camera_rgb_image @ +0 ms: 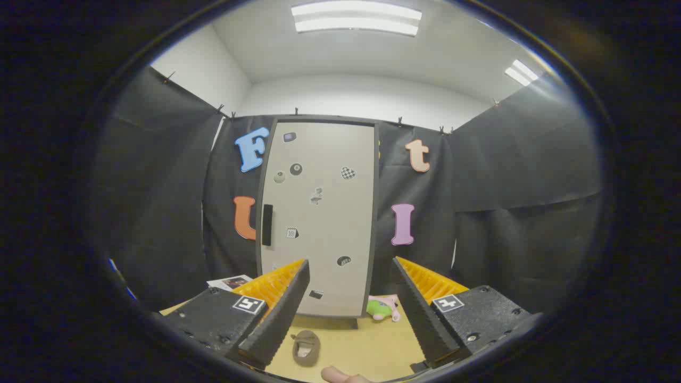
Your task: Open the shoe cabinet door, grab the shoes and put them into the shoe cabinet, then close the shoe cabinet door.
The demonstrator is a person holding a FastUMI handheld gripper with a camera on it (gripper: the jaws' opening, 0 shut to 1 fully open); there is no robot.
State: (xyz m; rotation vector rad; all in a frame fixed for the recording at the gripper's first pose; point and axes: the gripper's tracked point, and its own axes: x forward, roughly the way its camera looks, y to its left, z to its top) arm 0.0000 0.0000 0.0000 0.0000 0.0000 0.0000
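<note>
Black-draped booth with a white ceiling and lit ceiling panels point(355, 18) overhead. Pale wooden worktop point(367, 346) below. Shoe cabinet point(319, 218) upright at the back of the worktop against the cloth, pale door shut, dark handle point(267, 224) on its left edge, small stickers scattered over the door. Jaws of the gripper point(351, 282) spread wide and released, grasping nothing, aimed at the lower part of the door. Small brownish shoe point(306, 347) flat on the worktop between the jaws, near the left one, well short of the cabinet. Green and pink soft toy point(383, 308) at the foot of the cabinet, just beside the right jaw. Printed paper point(230, 282) beyond the left jaw. Part of a hand point(340, 376) low between the jaws.
</note>
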